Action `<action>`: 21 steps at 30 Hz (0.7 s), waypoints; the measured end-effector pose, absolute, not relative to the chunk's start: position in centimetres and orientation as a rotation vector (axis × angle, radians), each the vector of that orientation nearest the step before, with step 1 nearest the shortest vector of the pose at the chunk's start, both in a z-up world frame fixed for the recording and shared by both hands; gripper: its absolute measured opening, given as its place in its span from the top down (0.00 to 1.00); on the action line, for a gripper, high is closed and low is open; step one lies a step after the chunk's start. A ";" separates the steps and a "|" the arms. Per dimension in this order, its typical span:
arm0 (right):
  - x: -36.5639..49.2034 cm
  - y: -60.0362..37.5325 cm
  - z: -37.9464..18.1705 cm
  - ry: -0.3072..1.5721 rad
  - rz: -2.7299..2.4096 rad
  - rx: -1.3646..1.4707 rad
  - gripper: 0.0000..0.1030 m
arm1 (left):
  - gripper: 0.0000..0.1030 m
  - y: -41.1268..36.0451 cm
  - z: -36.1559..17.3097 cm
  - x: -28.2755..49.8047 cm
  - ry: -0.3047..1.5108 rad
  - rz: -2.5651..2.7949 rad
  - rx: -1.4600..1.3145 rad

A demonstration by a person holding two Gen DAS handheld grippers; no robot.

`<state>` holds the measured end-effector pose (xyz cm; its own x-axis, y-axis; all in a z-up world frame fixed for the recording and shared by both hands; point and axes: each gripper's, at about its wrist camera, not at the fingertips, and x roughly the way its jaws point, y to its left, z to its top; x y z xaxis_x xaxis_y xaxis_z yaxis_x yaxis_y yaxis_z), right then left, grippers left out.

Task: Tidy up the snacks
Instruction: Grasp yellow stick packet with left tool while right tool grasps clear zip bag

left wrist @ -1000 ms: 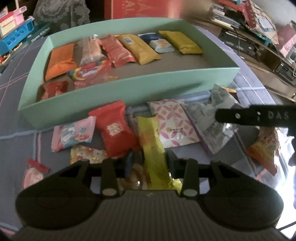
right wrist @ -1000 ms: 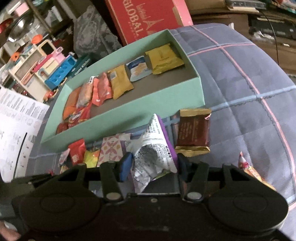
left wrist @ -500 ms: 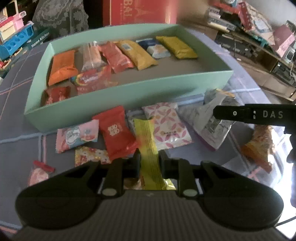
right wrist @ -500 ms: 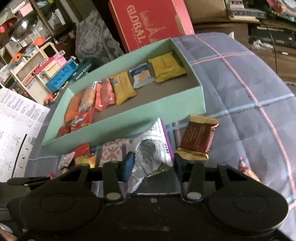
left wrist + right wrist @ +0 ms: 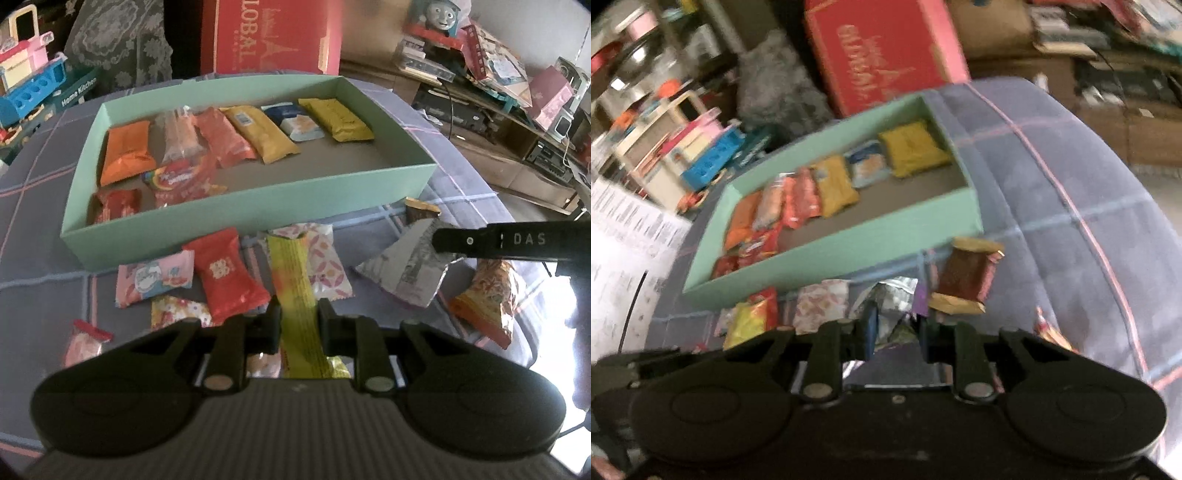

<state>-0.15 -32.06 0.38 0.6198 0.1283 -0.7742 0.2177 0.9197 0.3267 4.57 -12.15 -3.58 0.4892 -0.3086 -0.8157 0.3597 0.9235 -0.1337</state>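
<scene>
Right wrist view is motion-blurred; wrapper print unreadable. The yellow packet's point(image 5: 295, 295) near end hides behind the left gripper point(image 5: 298, 325).

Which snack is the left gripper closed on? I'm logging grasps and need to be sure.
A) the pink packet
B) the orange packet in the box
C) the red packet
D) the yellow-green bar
D: in the left wrist view, the left gripper has its fingers pressed against both sides of the yellow-green bar, while the red packet lies apart beside it.

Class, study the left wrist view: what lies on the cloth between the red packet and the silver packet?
Between the red packet and the silver packet lie a long yellow packet, gripped by the left gripper, and a pink-patterned white packet partly under it.
</scene>
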 end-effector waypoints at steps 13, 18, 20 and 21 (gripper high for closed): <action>2.1 -29.2 -2.4 0.952 -0.097 0.349 0.19 | 0.81 -10.6 -5.2 4.6 1.015 -0.383 0.010; 2.2 -27.1 -3.2 0.967 -0.102 0.216 0.33 | 0.81 -9.9 -5.6 4.5 1.012 -0.384 -0.027; 2.2 -26.0 -3.2 0.974 -0.071 0.165 0.39 | 0.81 -9.8 -5.8 4.5 1.015 -0.390 -0.036; 2.3 -25.5 -3.1 0.979 -0.058 0.148 0.40 | 0.81 -9.8 -5.8 4.6 1.016 -0.392 -0.038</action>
<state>2.30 -25.49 -3.11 0.5570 0.0180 -0.8303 0.1157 0.9883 0.0990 4.58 -9.84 -5.83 0.4636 -0.3365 -0.8197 0.3019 0.9297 -0.2110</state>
